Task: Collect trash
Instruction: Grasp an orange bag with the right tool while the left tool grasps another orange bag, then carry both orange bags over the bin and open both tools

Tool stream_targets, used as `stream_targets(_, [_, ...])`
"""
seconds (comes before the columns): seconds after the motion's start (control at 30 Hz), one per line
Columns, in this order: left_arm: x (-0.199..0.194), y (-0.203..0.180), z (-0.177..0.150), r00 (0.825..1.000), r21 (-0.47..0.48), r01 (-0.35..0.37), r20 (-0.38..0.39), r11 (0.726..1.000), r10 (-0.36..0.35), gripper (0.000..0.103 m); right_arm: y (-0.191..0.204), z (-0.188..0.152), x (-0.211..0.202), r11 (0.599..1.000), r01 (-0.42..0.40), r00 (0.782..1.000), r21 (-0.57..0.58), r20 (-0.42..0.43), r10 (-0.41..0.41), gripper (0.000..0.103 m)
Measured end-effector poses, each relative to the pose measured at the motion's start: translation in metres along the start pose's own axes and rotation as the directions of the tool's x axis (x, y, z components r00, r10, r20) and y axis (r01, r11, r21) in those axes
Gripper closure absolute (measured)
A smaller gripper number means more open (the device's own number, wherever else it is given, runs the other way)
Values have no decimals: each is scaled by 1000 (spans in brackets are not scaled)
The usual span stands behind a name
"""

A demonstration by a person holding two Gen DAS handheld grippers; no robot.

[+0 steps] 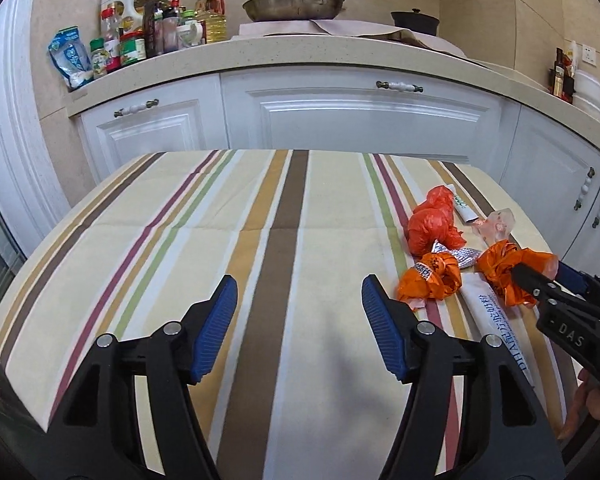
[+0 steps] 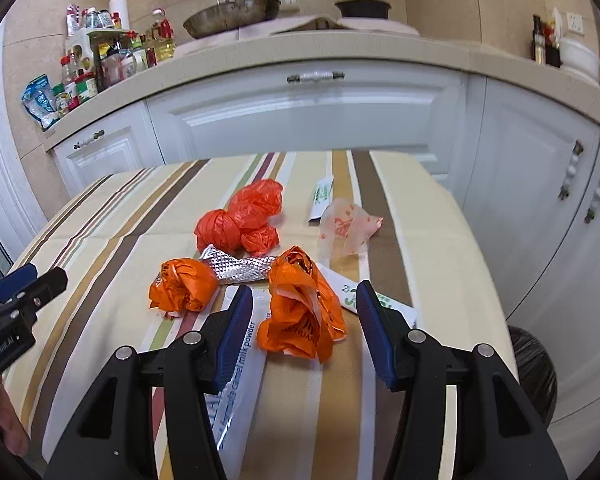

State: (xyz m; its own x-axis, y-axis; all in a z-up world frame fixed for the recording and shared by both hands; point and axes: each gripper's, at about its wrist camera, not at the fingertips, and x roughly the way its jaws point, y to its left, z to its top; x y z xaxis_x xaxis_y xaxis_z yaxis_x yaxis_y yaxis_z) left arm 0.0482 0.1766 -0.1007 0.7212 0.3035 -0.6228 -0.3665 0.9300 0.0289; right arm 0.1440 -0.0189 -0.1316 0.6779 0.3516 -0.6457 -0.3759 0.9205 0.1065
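Trash lies on the striped tablecloth (image 2: 432,240). A crumpled orange bag (image 2: 302,312) sits between the open fingers of my right gripper (image 2: 304,308); it also shows in the left wrist view (image 1: 504,272). Another orange bag (image 2: 184,286) (image 1: 430,276), a red bag bundle (image 2: 240,216) (image 1: 432,224), a silver foil wrapper (image 2: 240,268), a clear wrapper (image 2: 346,228) and a white milk powder sachet (image 2: 240,364) (image 1: 496,320) lie around it. My left gripper (image 1: 298,308) is open and empty over the cloth, left of the trash.
A black-lined trash bin (image 2: 534,368) stands right of the table. White cabinets (image 1: 340,116) and a counter with bottles (image 1: 140,28), a pan (image 1: 296,4) and a pot (image 1: 414,20) run behind the table.
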Motion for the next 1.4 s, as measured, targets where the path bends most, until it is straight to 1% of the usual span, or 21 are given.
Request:
stream_targets(0.07, [8,-6,1,1000,13,26,-9,1000,-26,35,-1,1,3,1000,-4,1000,6,-9,4,52])
stream_targets(0.13, [16,-16,2,998,33,58,-23,998,-57,35,-3,2,6,1000,-17,1000,7,-21,17,70])
stream_targets(0.23, [28,-30,3,995,67,89,-42,994,-86,35,-6,1,7,999,-33,999,13,-27,33,73])
stream_targets(0.4, [41,-50,6,991,89,128,-61,988,-123,35,-9,3,-7,1000,-29,1000,-10,13,29,74])
stream_targets(0.53, [51,-63,8,988,111,143,-75,983,-136,33,-15,4,-20,1000,-22,999,-19,43,23,74])
stream_targets(0.7, [63,-73,7,983,136,162,-105,977,-148,34,-33,3,-34,1000,-11,998,6,65,10,74])
stream_targets(0.73, [65,-74,7,981,136,173,-113,975,-158,35,-36,3,-36,1000,-8,998,11,66,7,74])
stream_targets(0.8, [66,-74,7,979,134,183,-116,974,-168,45,-43,1,-38,1000,-3,998,26,67,2,74])
stream_targets(0.87, [68,-75,7,974,137,202,-129,970,-185,66,-48,0,-39,999,1,998,37,68,-4,74])
stream_targets(0.9, [69,-76,7,972,137,211,-136,968,-193,72,-51,-1,-40,999,3,998,43,69,-6,74])
stream_targets(1.0, [67,-73,7,969,128,228,-126,965,-213,74,-57,-2,-41,999,10,997,52,72,-14,74])
stream_targets(1.1, [61,-71,5,972,119,223,-105,968,-211,76,-62,-5,-43,998,20,997,62,77,-25,74])
stream_targets(1.27, [45,-64,3,981,90,183,-79,979,-176,76,-69,-12,-48,996,44,995,76,85,-50,74])
stream_targets(1.4, [23,-63,3,989,83,147,-28,986,-145,76,-76,-18,-55,994,75,992,82,94,-83,74])
